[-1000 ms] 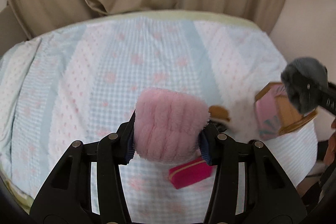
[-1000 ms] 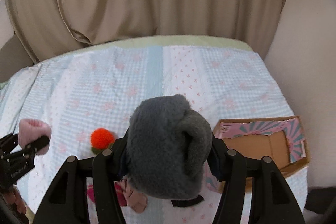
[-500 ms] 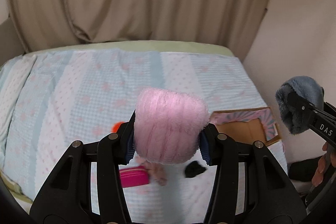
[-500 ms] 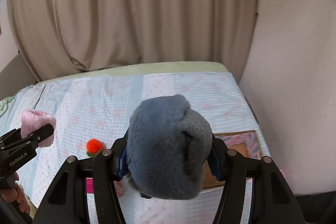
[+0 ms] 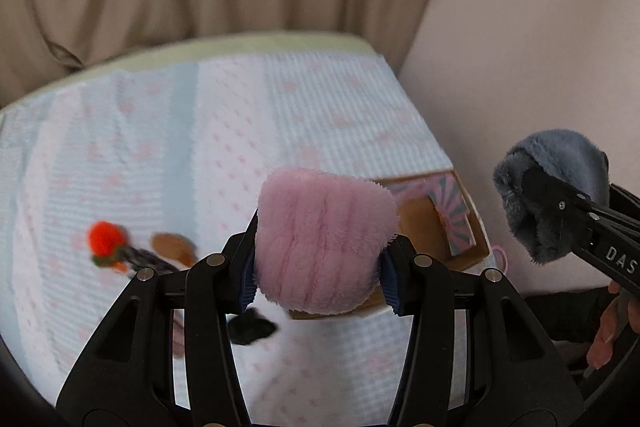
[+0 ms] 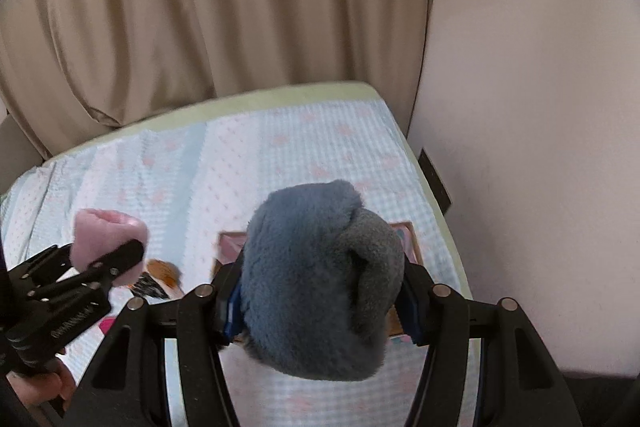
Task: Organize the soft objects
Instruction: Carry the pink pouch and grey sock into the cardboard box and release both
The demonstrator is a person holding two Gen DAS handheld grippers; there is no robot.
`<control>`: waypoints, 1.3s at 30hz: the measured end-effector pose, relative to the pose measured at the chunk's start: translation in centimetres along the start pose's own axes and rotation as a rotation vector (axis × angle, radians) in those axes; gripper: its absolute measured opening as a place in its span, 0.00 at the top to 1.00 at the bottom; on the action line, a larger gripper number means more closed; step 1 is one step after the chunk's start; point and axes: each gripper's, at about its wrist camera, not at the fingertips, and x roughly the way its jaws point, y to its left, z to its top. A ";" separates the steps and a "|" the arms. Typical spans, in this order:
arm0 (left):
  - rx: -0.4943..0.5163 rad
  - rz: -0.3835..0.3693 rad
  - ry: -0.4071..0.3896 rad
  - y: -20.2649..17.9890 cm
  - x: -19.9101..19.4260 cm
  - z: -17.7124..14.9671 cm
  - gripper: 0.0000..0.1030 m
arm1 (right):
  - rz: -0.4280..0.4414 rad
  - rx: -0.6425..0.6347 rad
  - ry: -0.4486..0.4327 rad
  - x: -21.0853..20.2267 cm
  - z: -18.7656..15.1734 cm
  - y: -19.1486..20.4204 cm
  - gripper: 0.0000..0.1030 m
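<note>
My left gripper is shut on a fluffy pink soft item and holds it above the bed, just left of an open cardboard box. My right gripper is shut on a fluffy grey soft item and holds it over the same box. The grey item shows at the right of the left wrist view. The pink item shows at the left of the right wrist view.
The bed has a pale blue and pink patterned cover. On it lie an orange pompom, a brown round item and a black scrap. A beige curtain hangs behind. A wall runs along the right.
Both grippers have swung right and towards the box with their soft items still held. The box now lies right behind both held items.
</note>
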 end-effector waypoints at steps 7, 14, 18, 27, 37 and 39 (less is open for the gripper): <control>0.005 -0.007 0.193 -4.0 9.6 -0.9 0.56 | 0.003 -0.006 0.187 8.9 0.3 -4.6 0.46; -0.033 0.017 0.329 -3.8 18.0 -2.1 0.56 | 0.057 0.032 0.364 17.1 -1.0 -7.1 0.46; -0.040 0.018 0.409 -2.7 22.3 -3.3 0.56 | 0.084 0.060 0.434 21.4 -1.7 -7.6 0.46; -0.007 0.022 0.465 -3.1 25.0 -4.0 0.00 | 0.118 0.076 0.477 25.5 -3.1 -7.9 0.00; -0.004 0.021 0.466 -3.1 23.9 -4.7 0.00 | 0.129 0.035 0.436 24.0 -3.5 -7.6 0.00; 0.001 0.019 0.460 -3.3 23.4 -4.5 0.00 | 0.125 0.024 0.431 23.5 -3.4 -7.5 0.00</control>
